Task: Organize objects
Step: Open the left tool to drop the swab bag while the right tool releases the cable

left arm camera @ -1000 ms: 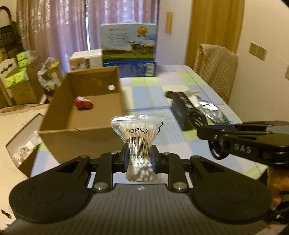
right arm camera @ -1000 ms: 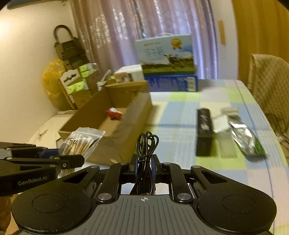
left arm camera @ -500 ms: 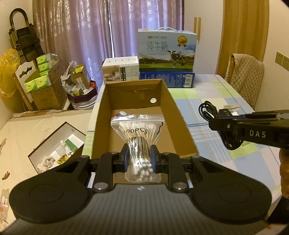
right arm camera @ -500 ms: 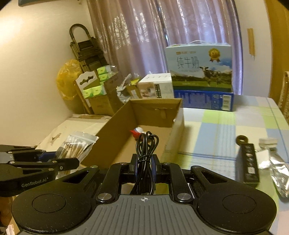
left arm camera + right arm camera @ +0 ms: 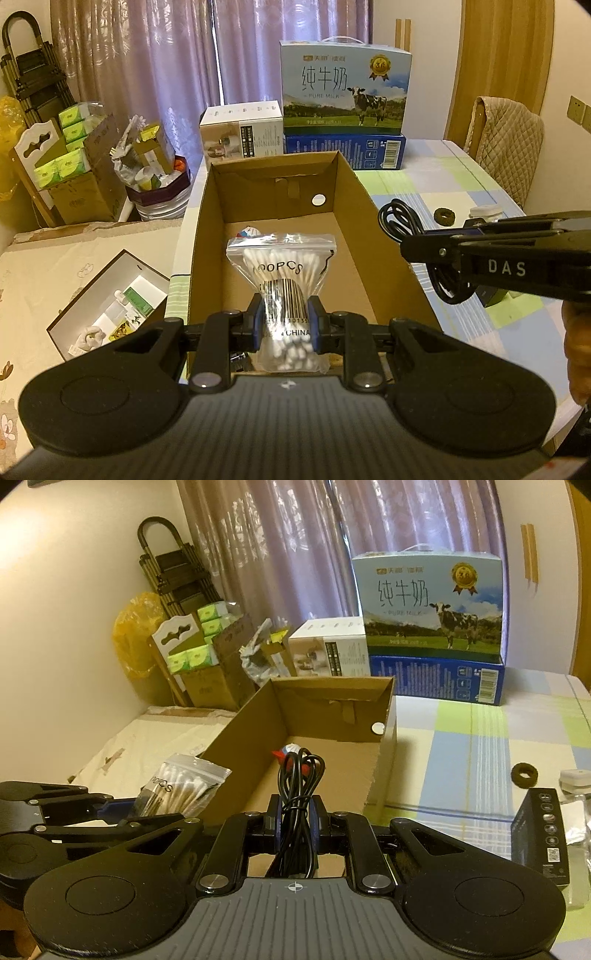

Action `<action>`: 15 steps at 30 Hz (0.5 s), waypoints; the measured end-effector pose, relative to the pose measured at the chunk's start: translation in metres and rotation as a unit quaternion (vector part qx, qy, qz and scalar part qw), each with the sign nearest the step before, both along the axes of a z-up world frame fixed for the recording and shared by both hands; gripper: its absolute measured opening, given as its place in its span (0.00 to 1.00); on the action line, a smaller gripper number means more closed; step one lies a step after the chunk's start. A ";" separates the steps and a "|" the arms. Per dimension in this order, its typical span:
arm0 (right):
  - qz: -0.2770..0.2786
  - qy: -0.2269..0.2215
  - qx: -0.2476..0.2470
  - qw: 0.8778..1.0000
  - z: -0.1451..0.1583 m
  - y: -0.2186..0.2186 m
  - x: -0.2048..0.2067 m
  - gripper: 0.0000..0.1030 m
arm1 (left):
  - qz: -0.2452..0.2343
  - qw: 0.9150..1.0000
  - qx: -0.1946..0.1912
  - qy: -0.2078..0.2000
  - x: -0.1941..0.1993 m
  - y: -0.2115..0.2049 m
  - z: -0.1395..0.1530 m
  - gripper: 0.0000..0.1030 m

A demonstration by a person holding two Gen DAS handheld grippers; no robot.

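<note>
My left gripper (image 5: pixel 285 325) is shut on a clear bag of cotton swabs (image 5: pixel 281 273), held upright over the near end of the open cardboard box (image 5: pixel 207 229). My right gripper (image 5: pixel 296 825) is shut on a coiled black cable (image 5: pixel 300 775) and hovers at the box's (image 5: pixel 243 734) near right corner. In the left wrist view the right gripper (image 5: pixel 413 246) reaches in from the right with the cable (image 5: pixel 399 218) looped past its tip. A small red and white item (image 5: pixel 291 751) lies on the box floor.
A milk carton box (image 5: pixel 345 85) on a blue box and a white box (image 5: pixel 242 127) stand behind the cardboard box. On the checkered tablecloth (image 5: pixel 461 746) to the right lie a black box (image 5: pixel 541 830), a dark ring (image 5: pixel 523 773) and a white item. Left of the table is a bed with an open tray (image 5: pixel 110 302).
Both grippers have swung left and closer to the cardboard box, which now fills the middle of both views. Each keeps its hold on its item.
</note>
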State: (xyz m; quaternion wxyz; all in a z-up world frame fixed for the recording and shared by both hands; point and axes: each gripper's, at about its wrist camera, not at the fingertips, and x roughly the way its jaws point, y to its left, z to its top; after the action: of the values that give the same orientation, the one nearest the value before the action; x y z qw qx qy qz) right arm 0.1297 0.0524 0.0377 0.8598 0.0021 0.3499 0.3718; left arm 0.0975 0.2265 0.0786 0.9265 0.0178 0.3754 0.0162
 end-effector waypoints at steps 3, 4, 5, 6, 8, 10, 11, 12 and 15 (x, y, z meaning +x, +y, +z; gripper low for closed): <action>-0.002 0.003 0.000 1.000 -0.004 0.002 0.004 0.11 | -0.001 1.000 0.000 0.002 0.006 0.002 -0.004 0.19; -0.003 0.004 0.000 1.000 -0.005 0.003 0.006 0.11 | -0.001 1.000 0.000 0.002 0.008 0.003 -0.005 0.19; -0.005 0.006 0.001 1.000 -0.006 0.003 0.008 0.11 | -0.002 1.000 0.000 0.003 0.011 0.003 -0.006 0.19; -0.006 0.007 0.001 1.000 -0.006 0.003 0.010 0.11 | -0.005 1.000 0.002 0.005 0.014 0.003 -0.008 0.20; -0.009 0.009 0.002 1.000 -0.008 0.003 0.013 0.11 | -0.004 1.000 0.005 0.001 0.019 0.004 -0.009 0.23; -0.012 0.010 0.003 1.000 -0.009 0.003 0.015 0.11 | 0.001 1.000 0.007 -0.004 0.023 0.006 -0.010 0.29; -0.013 0.011 0.003 1.000 -0.009 0.002 0.016 0.11 | 0.003 1.000 0.006 -0.004 0.024 0.008 -0.010 0.30; -0.014 0.012 0.004 1.000 -0.010 0.002 0.017 0.11 | 0.005 1.000 0.005 -0.004 0.025 0.009 -0.011 0.31; -0.016 0.016 0.005 1.000 -0.011 0.001 0.019 0.11 | 0.011 1.000 0.001 -0.004 0.025 0.013 -0.012 0.31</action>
State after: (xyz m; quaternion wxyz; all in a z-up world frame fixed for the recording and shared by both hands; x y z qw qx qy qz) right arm 0.1489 0.0531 0.0263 0.8599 0.0179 0.3615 0.3600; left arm 0.1222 0.2397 0.0670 0.9279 0.0144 0.3715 0.0267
